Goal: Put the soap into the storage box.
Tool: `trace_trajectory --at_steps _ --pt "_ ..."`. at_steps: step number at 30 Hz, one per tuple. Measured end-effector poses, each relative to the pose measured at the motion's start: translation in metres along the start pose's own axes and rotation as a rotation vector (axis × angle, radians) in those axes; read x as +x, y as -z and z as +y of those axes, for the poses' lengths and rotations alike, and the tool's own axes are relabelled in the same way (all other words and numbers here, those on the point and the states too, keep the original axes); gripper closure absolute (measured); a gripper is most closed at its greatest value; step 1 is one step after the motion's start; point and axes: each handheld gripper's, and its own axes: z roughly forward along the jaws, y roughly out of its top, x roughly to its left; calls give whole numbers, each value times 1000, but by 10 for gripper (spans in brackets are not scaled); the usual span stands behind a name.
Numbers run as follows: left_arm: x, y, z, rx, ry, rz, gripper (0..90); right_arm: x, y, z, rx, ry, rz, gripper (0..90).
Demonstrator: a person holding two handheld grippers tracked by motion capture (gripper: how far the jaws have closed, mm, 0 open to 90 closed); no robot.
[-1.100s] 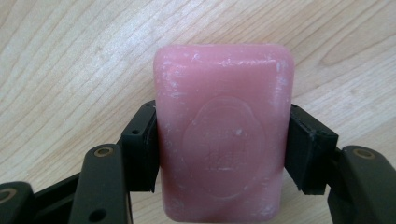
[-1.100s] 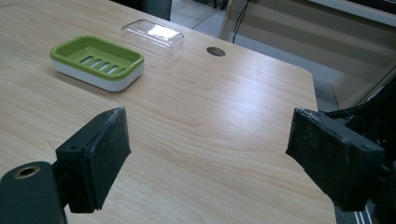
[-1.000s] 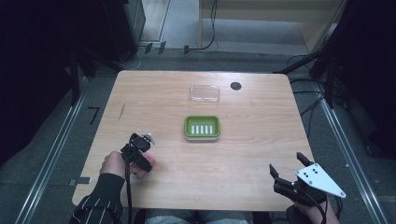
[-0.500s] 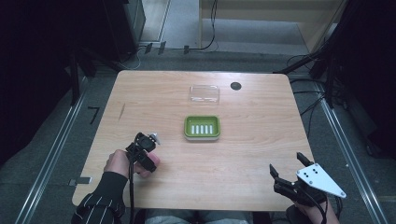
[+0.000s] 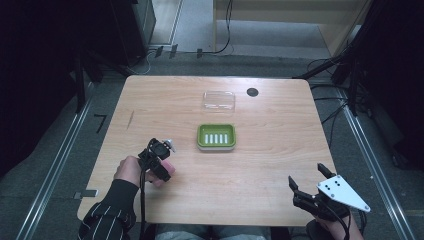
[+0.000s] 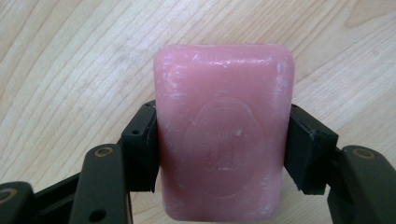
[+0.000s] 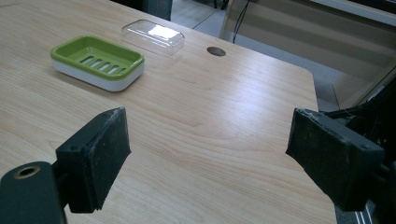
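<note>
A pink soap bar (image 6: 224, 135) with an embossed oval mark sits clamped between the two black jaws of my left gripper (image 6: 222, 149), just above the wooden table. In the high view that left gripper (image 5: 162, 162) is at the table's front left, pointing down, with a bit of the pink soap (image 5: 168, 171) showing under it. A green soap dish (image 5: 216, 136) with a slotted floor lies at the table's middle, to the right of and beyond the left gripper. My right gripper (image 5: 306, 181) rests open at the front right corner, nothing between its pads (image 7: 100, 149).
A clear plastic lid (image 5: 219, 100) lies beyond the green dish (image 7: 97, 60), with a round cable hole (image 5: 252, 92) to its right. The lid (image 7: 152, 36) and the hole (image 7: 216, 51) also appear far off in the right gripper view. Dark floor and cables surround the table (image 5: 280, 135).
My left gripper with the soap has shifted slightly to the right and a little nearer. The right gripper has stayed put.
</note>
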Motion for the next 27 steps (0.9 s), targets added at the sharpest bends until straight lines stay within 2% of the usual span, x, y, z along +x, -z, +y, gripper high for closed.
trace_trajectory --at_steps 12,20,27 --pt "-3 3 13 6 -52 1 386 0 0 0 2 1 2 135" --pt "-7 9 23 -16 -90 0 386 0 0 0 3 2 2 136" --pt "-9 10 31 0 -126 5 386 0 0 0 4 -1 2 136"
